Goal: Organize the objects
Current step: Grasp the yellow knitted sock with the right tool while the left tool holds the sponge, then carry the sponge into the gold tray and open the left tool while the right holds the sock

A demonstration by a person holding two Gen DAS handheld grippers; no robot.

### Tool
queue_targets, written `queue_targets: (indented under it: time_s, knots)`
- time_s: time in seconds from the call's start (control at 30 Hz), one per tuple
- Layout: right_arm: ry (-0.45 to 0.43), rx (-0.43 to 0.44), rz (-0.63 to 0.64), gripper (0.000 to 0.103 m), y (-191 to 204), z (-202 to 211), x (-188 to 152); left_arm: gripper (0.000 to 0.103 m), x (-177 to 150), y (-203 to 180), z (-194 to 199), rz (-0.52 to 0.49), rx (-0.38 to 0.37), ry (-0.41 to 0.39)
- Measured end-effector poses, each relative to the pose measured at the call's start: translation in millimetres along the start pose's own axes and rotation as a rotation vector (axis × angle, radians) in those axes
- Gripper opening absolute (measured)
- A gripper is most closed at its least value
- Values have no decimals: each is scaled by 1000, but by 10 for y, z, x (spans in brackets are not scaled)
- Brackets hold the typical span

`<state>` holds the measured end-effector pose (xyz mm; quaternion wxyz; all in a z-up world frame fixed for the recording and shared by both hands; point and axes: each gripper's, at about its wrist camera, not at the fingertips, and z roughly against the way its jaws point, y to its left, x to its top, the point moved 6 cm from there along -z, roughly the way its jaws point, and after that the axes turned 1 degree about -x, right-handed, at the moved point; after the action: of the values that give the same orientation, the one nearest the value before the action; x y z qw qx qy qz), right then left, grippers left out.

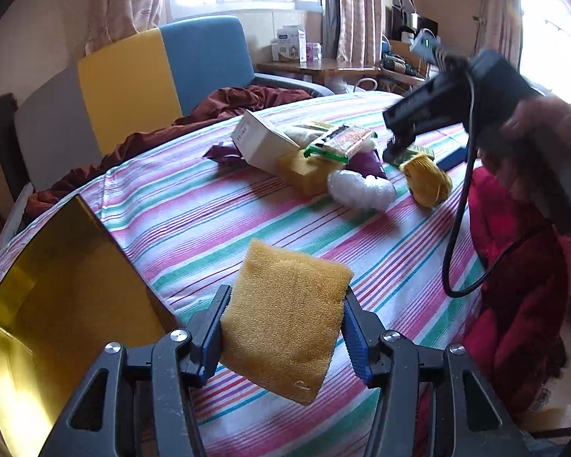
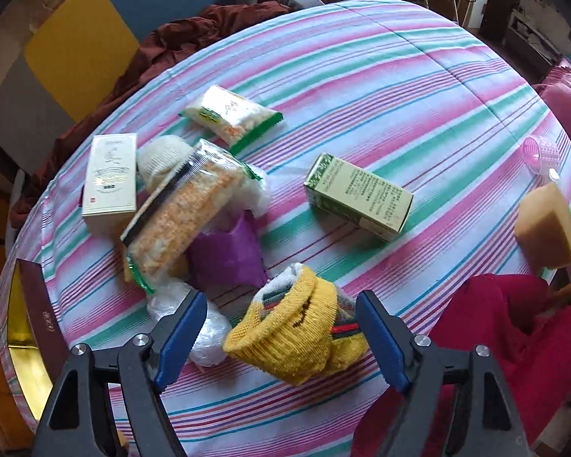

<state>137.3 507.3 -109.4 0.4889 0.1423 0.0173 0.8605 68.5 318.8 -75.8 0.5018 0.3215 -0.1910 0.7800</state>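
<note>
My left gripper (image 1: 283, 327) is shut on a yellow sponge (image 1: 285, 323), held above the striped tablecloth (image 1: 179, 213) beside an open gold-lined box (image 1: 57, 312). My right gripper (image 2: 281, 331) is open over a yellow knitted sock (image 2: 297, 335), which lies between the jaws; it also shows in the left wrist view (image 1: 426, 182). Behind lie a white box (image 2: 110, 179), two snack packets (image 2: 182, 217) (image 2: 232, 118), a purple bag (image 2: 228, 255), a clear plastic bag (image 2: 205, 339), a green box (image 2: 358, 198) and another sponge (image 2: 548, 224).
A pink plastic cup (image 2: 542, 154) lies near the table's right edge. Red cloth (image 2: 514, 342) hangs at the near right. A yellow and blue chair (image 1: 152, 83) with brown cloth stands behind the table. The gold box rim shows at the left (image 2: 23, 323).
</note>
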Motion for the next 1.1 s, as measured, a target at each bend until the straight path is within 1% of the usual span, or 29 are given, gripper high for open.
queue_targets:
  time_s: [0.03, 0.07, 0.1, 0.13, 0.23, 0.37, 0.5, 0.63, 0.7, 0.8, 0.87, 0.97, 1.07, 1.1]
  knots:
    - [19, -2, -2, 81, -4, -41, -7, 55, -9, 32, 27, 10, 1, -4]
    - [10, -13, 6, 79, 2, -42, 8, 55, -21, 70, 59, 23, 4, -10]
    - [-1, -29, 14, 74, 4, -42, 19, 55, -32, 112, 98, 37, 11, -16]
    - [9, -50, 22, 63, -1, -70, 15, 55, -51, 148, 131, 49, 14, -22]
    - [27, -61, 48, 51, 44, -99, 18, 55, -69, 295, 281, 97, 33, -52]
    - [8, -84, 72, 44, 83, -93, 6, 55, -68, 529, 492, 165, 64, -89]
    - [-35, -76, 75, 36, 95, -42, 17, 55, -146, 857, 696, 246, 120, -113]
    - [-73, -46, 77, 33, 124, 11, 41, 56, -333, 1313, 930, 361, 209, -120]
    - [-90, -25, 74, 32, 107, 63, 58, 56, -493, 1575, 1032, 426, 266, -109]
    - [-121, 8, 70, 32, 94, 140, 53, 56, -805, 1960, 1121, 514, 371, -58]
    - [-144, 23, 70, 32, 116, 161, 79, 56, -990, 2120, 1124, 550, 424, -22]
    - [-172, 45, 73, 32, 154, 186, 102, 57, -1202, 2289, 1068, 597, 463, 31]
    - [-195, 67, 79, 32, 182, 225, 117, 59, -1293, 2372, 987, 628, 500, 65]
    - [-199, 71, 78, 32, 183, 244, 115, 60, -1320, 2392, 970, 640, 499, 68]
